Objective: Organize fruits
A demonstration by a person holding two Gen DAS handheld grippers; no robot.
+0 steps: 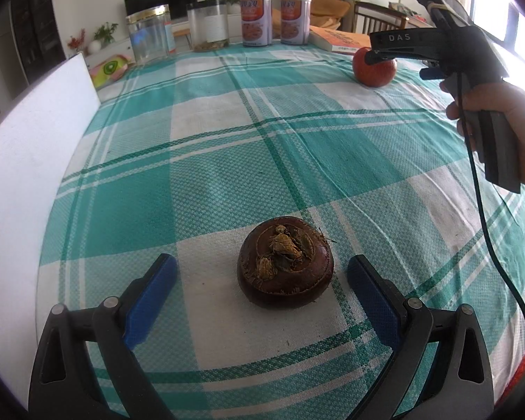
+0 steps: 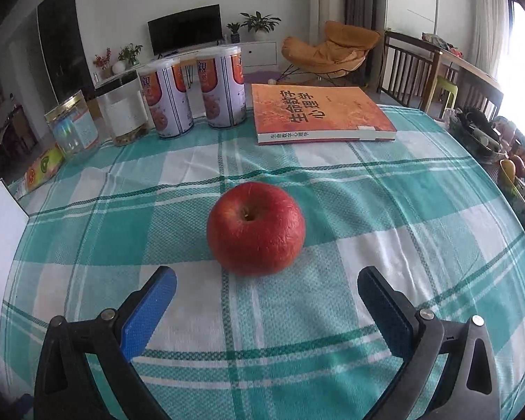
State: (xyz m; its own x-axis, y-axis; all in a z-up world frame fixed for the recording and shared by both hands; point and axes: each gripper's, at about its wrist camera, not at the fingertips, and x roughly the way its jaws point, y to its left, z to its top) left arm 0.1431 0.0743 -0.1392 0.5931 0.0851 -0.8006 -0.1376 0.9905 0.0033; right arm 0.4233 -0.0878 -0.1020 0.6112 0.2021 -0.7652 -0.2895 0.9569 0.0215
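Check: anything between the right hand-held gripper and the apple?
Nothing. Right wrist view shows only bare checked tablecloth between the open right hand-held gripper and the apple.

Checked tablecloth (image 2: 385, 217), apple (image 2: 255, 227), book (image 2: 318, 112)

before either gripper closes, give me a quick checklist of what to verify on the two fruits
1. Left gripper open wide: ok.
2. Dark purple-brown round fruit with dried husk on top sits between the left fingers, untouched by either blue pad: ok.
3. Right gripper open wide: ok.
4. Wrinkled red apple centred between the right fingers: not ok, it lies just beyond the fingertips.
5. Both fruits rest steady on the teal and white checked tablecloth: ok.
6. Place for sorting the fruits: cannot tell, no bowl or tray is clearly shown.
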